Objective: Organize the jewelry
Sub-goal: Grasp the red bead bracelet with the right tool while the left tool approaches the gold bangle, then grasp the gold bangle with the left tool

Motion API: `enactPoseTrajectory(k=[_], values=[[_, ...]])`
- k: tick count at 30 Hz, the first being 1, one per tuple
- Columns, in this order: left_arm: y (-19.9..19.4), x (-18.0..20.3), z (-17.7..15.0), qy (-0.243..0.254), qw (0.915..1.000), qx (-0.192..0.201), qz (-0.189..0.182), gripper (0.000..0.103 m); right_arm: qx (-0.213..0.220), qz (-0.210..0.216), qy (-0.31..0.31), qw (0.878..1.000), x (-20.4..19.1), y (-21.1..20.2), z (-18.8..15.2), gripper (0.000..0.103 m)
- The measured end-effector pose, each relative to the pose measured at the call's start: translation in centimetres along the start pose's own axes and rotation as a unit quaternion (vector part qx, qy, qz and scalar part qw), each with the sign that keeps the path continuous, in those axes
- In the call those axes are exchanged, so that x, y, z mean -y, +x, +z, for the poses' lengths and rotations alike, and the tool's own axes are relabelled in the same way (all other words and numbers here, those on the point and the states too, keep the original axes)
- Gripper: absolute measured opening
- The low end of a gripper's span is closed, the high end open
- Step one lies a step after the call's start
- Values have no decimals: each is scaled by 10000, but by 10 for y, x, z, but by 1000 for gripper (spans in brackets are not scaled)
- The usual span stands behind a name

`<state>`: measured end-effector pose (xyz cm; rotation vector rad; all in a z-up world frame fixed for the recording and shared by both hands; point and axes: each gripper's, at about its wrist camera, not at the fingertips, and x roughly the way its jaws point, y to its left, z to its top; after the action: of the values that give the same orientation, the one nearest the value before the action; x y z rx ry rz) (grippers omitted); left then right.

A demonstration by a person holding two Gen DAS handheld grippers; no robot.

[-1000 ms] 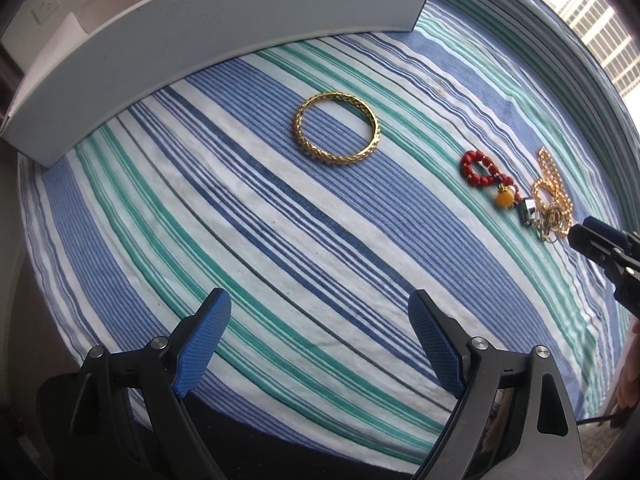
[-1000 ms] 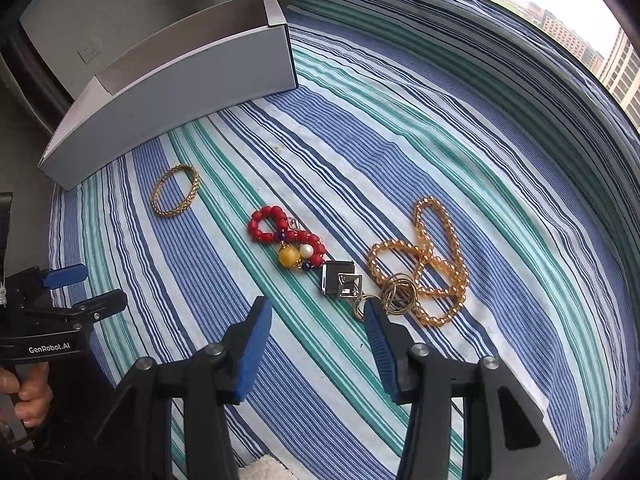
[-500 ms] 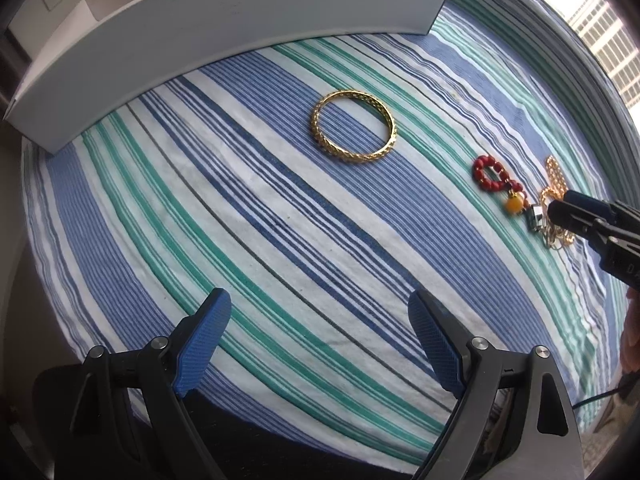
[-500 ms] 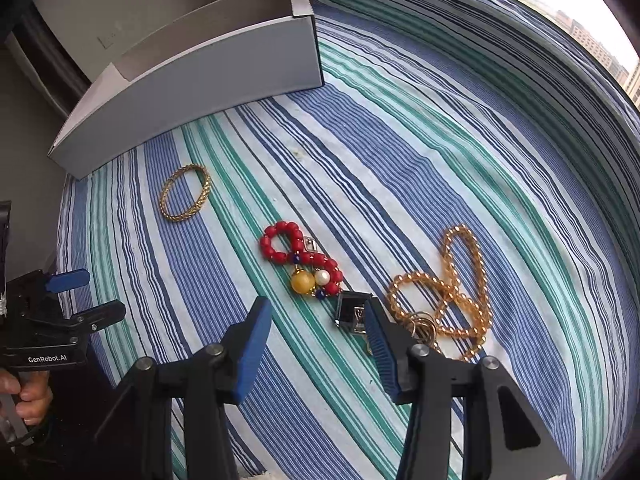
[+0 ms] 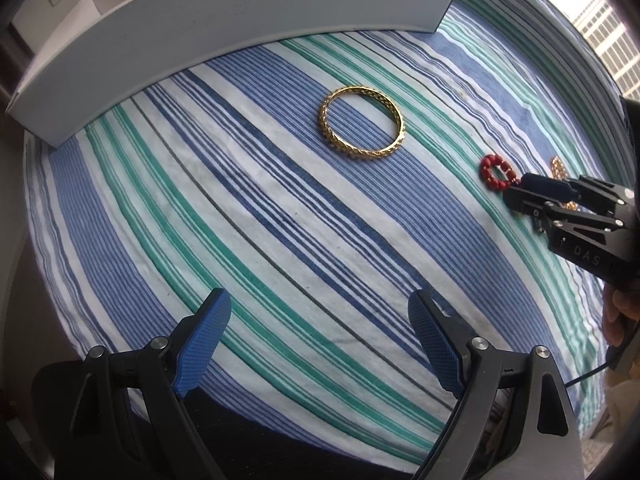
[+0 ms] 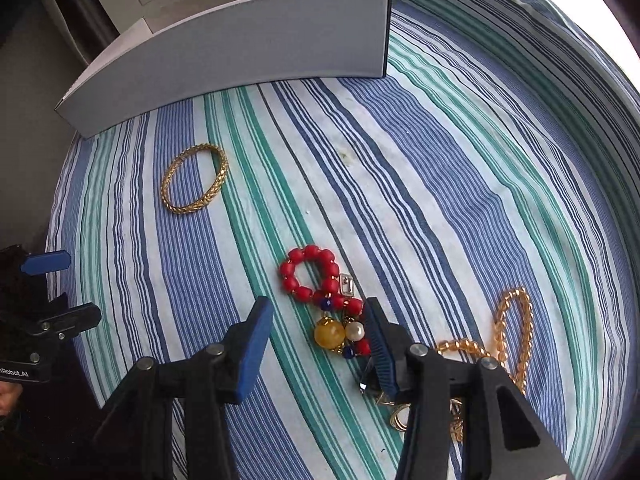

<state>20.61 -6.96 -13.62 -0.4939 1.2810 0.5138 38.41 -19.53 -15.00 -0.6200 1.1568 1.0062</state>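
Observation:
A gold bangle (image 5: 362, 123) lies on the striped cloth; it also shows in the right wrist view (image 6: 195, 185). A red bead bracelet (image 6: 310, 277) with yellow and white charm beads (image 6: 329, 333) lies between my right gripper's (image 6: 320, 346) open fingers, low over the cloth. Its red loop shows in the left wrist view (image 5: 497, 170) beside the right gripper (image 5: 536, 192). An amber bead strand (image 6: 512, 320) lies to the right. My left gripper (image 5: 320, 342) is open and empty, well short of the bangle.
A white open box (image 6: 240, 44) stands at the back edge of the cloth, also seen in the left wrist view (image 5: 224, 28). A dark square pendant and gold rings (image 6: 384, 404) lie partly hidden under my right finger. The left gripper (image 6: 44, 292) shows at the cloth's left edge.
My right gripper has moved forward and down so the red bracelet's charm end now lies between its fingers. My left gripper has edged a little closer to the bangle.

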Motion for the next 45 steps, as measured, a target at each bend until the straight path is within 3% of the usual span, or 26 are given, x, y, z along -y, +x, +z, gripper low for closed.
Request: enactPoseTrajectory(k=[3,4,5,9,14,19,23,29,30,34,36,37,38,40,45], values=[[-1,0,0,-7,10000,8,-3,91,60,-254,-192,9995,-5,3,1,32],[-1,0,0,-14,10000,3,-4,91,59,-294,-200,9994,-5,3,2,15],[-1,0,0,-21,10000,-4,-3,91,42,-323,-179,9993,-4,3,2,8],[0,-2,1,-53,10000,-24,5,91,75,83,390,9992,14,-9,4,8],[5,-2,5,-70,9999,-79,19,91,378,455,1229,9907,46,-43,3,8],[4,4,21,132,9998,38,130,91,559,520,1647,9834,75,-65,5,8],[-2,12,55,379,9984,415,60,91,689,397,1714,9820,82,-72,11,8],[12,51,92,1098,9918,654,94,81,707,500,1877,9784,77,-67,10,8],[19,60,93,1258,9901,605,131,79,705,532,1887,9781,75,-67,9,8],[54,77,94,1501,9881,150,297,49,714,619,1870,9778,66,-67,8,8],[53,73,94,1316,9906,306,194,33,745,635,1858,9777,63,-69,9,8],[52,71,95,1223,9920,320,70,9,758,632,1835,9780,62,-70,9,8],[51,68,95,1154,9929,290,36,2,772,617,1811,9785,61,-72,10,8],[49,57,96,889,9957,211,-121,2,796,609,1775,9790,60,-74,12,8],[12,20,88,376,9960,461,-665,1,923,704,1690,9788,54,-84,19,8]])
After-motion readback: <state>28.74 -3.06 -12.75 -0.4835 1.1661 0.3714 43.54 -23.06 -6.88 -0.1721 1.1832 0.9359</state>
